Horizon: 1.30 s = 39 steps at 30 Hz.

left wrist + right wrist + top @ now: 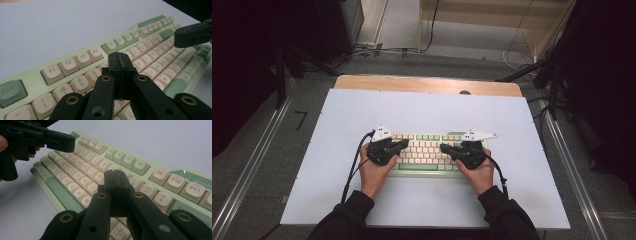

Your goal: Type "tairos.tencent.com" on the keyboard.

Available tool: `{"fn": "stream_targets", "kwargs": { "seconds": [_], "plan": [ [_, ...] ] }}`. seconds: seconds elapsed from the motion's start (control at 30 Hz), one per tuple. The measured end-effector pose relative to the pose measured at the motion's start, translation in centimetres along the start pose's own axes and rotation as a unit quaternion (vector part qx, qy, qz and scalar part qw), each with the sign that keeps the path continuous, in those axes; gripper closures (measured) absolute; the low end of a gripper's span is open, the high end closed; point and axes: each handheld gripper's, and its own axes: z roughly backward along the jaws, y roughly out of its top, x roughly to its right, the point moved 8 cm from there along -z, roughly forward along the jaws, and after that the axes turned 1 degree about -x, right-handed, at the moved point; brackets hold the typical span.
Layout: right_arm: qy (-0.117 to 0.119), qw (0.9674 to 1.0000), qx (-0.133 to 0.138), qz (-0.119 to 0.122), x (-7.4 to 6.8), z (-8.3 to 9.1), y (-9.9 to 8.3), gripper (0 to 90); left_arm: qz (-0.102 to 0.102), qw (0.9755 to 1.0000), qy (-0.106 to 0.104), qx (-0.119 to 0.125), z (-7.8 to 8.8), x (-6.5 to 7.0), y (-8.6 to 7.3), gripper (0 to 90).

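A recording lab rather than a home or office: a pale white rectangular board covers a light wooden table set up as a bare work stage. Either side of that table, long silver metal rails run along a grey floor. Beyond the table's far edge, loose black and white cables trail across the floor towards plain light wooden panelling. Black drapes hang left and right of the table, screening it off.
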Motion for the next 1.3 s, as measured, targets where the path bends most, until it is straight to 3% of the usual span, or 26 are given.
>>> {"fn": "stream_targets", "kwargs": {
  "seconds": [0.7, 1.3],
  "plan": [
    [-0.001, 1.0000, -0.009, 0.000, -0.1, -0.3, -0.2, 87.9, -0.006, 0.9994, -0.009, -0.033, -2.0, 0.9, -0.5, 90.0],
    [-0.003, 0.9999, -0.011, 0.001, 0.0, -0.4, -0.2, 87.9, -0.016, 0.9989, 0.003, -0.043, -2.6, 0.9, -0.6, 90.0]
  ]
}}
